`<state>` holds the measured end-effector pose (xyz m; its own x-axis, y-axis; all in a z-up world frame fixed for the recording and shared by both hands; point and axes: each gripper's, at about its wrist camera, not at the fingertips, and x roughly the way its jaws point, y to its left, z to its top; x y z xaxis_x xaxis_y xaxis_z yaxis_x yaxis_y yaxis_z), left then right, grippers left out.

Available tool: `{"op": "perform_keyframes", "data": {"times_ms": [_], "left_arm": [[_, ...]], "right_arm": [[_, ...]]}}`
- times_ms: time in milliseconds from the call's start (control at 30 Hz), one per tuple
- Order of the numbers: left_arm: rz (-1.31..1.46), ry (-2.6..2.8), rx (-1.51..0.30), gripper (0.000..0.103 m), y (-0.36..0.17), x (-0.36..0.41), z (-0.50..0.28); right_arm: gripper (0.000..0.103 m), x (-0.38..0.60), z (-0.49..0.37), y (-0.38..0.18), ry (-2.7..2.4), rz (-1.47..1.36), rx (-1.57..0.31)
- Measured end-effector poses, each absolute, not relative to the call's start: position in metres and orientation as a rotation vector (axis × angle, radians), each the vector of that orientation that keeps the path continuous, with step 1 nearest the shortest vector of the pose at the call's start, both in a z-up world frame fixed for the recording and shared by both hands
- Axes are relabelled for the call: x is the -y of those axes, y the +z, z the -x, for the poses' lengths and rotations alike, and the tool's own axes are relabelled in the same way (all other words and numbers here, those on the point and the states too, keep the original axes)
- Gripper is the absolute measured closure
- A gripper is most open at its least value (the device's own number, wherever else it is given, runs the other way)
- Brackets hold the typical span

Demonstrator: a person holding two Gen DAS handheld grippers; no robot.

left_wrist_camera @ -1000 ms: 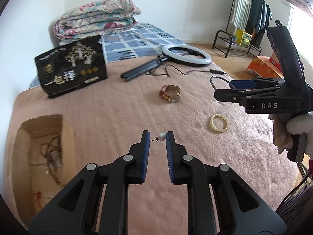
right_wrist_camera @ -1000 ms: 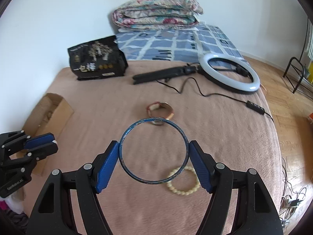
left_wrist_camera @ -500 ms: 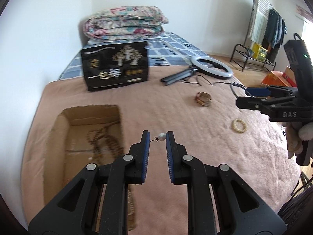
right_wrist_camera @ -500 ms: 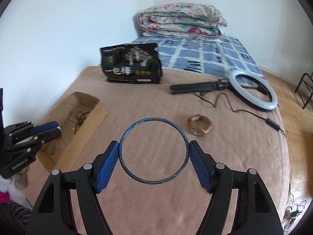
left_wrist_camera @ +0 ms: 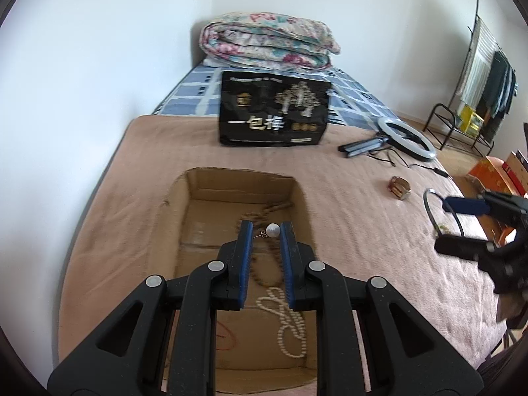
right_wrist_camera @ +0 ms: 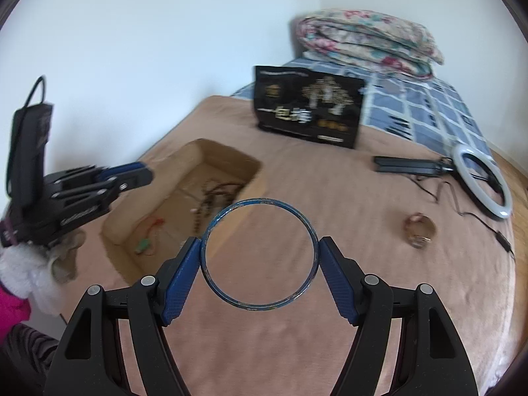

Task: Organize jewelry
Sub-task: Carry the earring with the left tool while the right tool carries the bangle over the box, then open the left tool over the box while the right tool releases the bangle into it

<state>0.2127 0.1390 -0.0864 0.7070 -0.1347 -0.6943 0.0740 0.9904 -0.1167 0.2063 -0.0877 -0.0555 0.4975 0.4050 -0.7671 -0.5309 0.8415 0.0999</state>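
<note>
If the left gripper [left_wrist_camera: 266, 231] is opened too high, the tiny earring [left_wrist_camera: 271, 230] pinched between its tips could bounce off the box [left_wrist_camera: 237, 178] rim and be lost. It is held above the box. A bangle [right_wrist_camera: 259, 254] is clamped by the right gripper [right_wrist_camera: 259, 257], beside the box.

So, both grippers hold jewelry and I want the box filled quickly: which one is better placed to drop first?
Left. The left gripper holds the pearl earring above the open cardboard box; the right gripper, holding the blue bangle, is beside it.
</note>
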Motion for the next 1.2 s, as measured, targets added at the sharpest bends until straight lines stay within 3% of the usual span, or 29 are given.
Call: {"op": "perform_keyframes", "data": {"times_ms": [500, 1033, 1067, 1100, 1167, 1200], "left_arm": [[0.102, -0.093, -0.808, 0.087, -0.102, -0.169, -0.228], [0.107, -0.065, -0.818, 0.087, -0.106, -0.172, -0.230], [0.104, -0.063, -0.820, 0.078, -0.106, -0.172, -0.230], [0.101, -0.057, -0.820, 0.063, -0.106, -0.172, -0.231], [0.102, -0.047, -0.803, 0.052, -0.104, -0.172, -0.229], [0.102, -0.044, -0.798, 0.052, -0.103, -0.172, -0.229]], "right_arm": [[0.031, 0.006, -0.190, -0.089, 0.698, 0.229, -0.931], [0.031, -0.020, -0.181, -0.102, 0.725, 0.290, -0.934], [0.031, -0.021, -0.181, -0.102, 0.725, 0.293, -0.936], [0.031, -0.021, -0.181, -0.103, 0.729, 0.294, -0.939], [0.029, -0.022, -0.180, -0.103, 0.735, 0.291, -0.940], [0.028, -0.021, -0.180, -0.102, 0.737, 0.287, -0.938]]}}
